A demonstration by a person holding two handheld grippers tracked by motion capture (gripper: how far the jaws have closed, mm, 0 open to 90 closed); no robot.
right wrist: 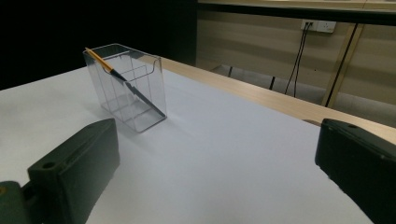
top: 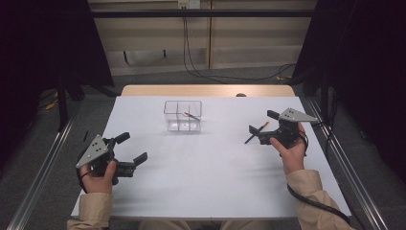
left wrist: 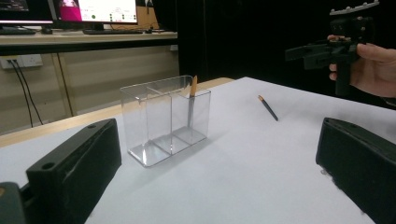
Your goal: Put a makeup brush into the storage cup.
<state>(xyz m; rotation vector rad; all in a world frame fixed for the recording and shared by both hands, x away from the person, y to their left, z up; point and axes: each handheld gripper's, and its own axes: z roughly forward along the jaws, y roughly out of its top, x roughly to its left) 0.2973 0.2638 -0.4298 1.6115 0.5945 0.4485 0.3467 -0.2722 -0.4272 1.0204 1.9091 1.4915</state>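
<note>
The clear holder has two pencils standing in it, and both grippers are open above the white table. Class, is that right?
Not quite. The holder has one pencil standing in it; the second pencil lies flat on the table, as the left gripper view shows. The left gripper and right gripper are indeed open.

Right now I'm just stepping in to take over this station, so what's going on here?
A person holds a hand-held gripper in each hand over a white table. A clear divided box already has one pencil leaning inside it. A second pencil lies loose on the table by the right hand-held gripper, whose jaws are open. The left hand-held gripper is also open, holding nothing.
</note>
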